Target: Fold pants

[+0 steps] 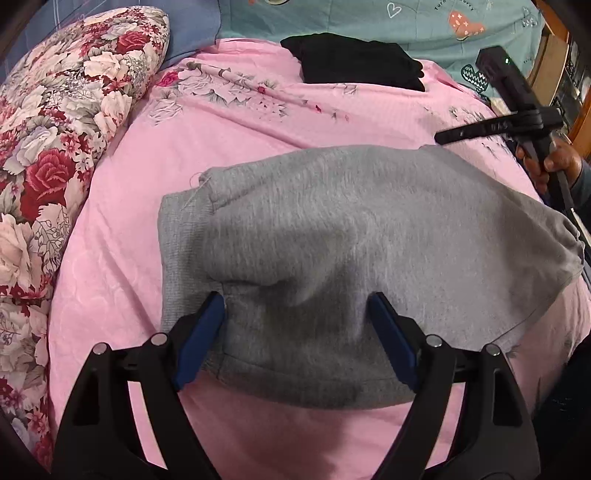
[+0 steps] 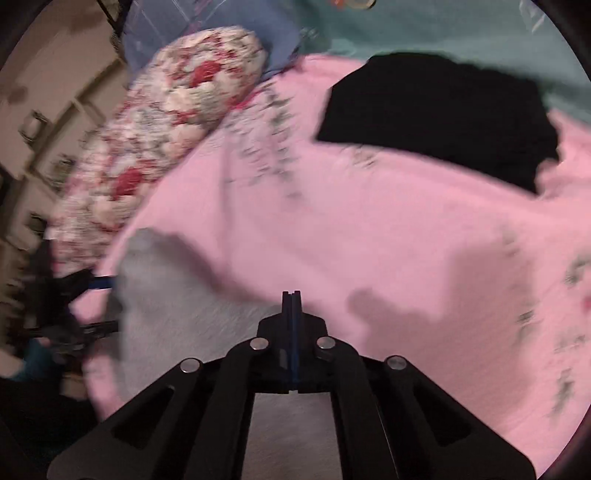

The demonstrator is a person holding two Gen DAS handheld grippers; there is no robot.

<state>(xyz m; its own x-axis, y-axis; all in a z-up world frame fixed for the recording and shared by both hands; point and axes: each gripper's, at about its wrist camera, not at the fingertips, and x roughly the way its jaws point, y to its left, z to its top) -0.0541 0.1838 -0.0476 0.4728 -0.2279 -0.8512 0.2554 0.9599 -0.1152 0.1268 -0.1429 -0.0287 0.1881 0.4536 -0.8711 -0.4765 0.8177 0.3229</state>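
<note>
From my left wrist camera, my left gripper (image 1: 297, 317) tilts down over the bed with its jaws spread wide. The blue pads (image 1: 201, 338) stand either side of a stretch of the gray pants (image 1: 332, 258), which lie folded into a compact block in the middle of the pink sheet (image 1: 240, 122); whether the pads press into the cloth or only rest beside it, I cannot tell. Far right, my right hand (image 1: 554, 158) is wrapped around the handle of the right gripper (image 1: 452, 136), held above the far right corner of the pants, fingers pinched together. A floral quilt (image 1: 55, 147) is bundled along the left edge of the bed. A folded black garment (image 1: 358, 61) sits at the far side of the pink sheet, where it meets a teal blanket (image 1: 424, 22) printed with hearts. Wooden furniture shows at the right edge.

Over to my right wrist camera, and it's badly blurred. My right gripper (image 2: 291, 299) points down at the bed, jaws closed flat against each other with nothing between them. The gray pants (image 2: 177, 317) lie below and to the left of the tips. The left gripper (image 2: 94, 295) shows at their left edge. The pink sheet (image 2: 369, 229) fills the middle, the black garment (image 2: 436, 118) up right, the floral quilt (image 2: 166, 129) up left, pale shelving beyond it.
</note>
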